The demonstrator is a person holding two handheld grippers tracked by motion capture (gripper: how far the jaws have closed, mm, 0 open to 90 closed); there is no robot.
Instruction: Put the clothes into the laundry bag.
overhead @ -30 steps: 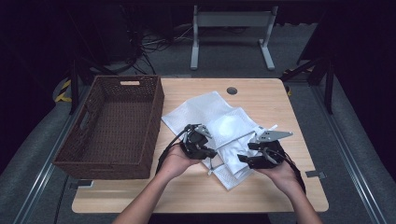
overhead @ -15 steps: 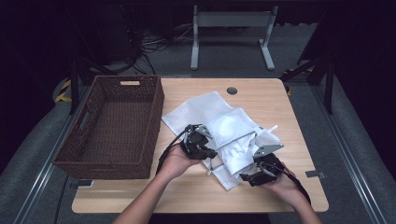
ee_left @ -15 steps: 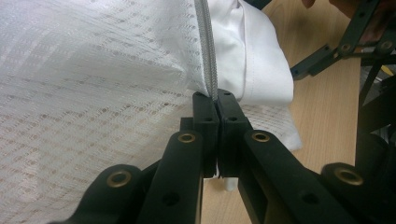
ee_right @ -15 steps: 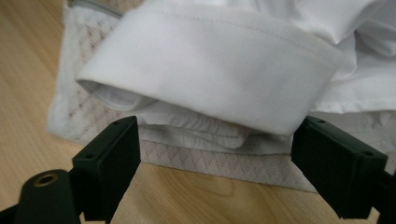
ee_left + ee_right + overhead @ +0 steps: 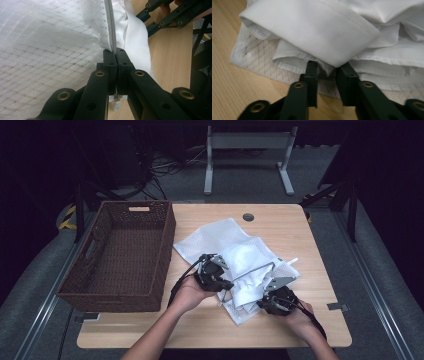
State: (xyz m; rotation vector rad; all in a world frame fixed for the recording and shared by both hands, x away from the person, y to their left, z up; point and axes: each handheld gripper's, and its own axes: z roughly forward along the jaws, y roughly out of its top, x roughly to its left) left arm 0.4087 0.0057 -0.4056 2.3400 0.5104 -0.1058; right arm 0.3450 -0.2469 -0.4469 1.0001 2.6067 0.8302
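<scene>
Dropped lower and nearer the table's front edge since a second ago, right gripper (image 5: 267, 301), jaws just closing in from wide, now pinching a fold of the white shirt (image 5: 317, 27) at its cuff, with a narrow gap left between the pads (image 5: 312, 71). Closest to the person, bare wood (image 5: 210, 330); then both hands on the pile, right one nearer that shirt, which lies straight ahead of the jaws and spills out of the mesh laundry bag (image 5: 210, 237). Clenched tight on the bag's grey zipper (image 5: 110, 27), left gripper (image 5: 226, 286), unmoved over that second, zipper line running away from the jaws toward the far side. Likely next: shirt pushed deeper along that opening. Further left, wicker basket (image 5: 120, 292), well apart from both hands.
</scene>
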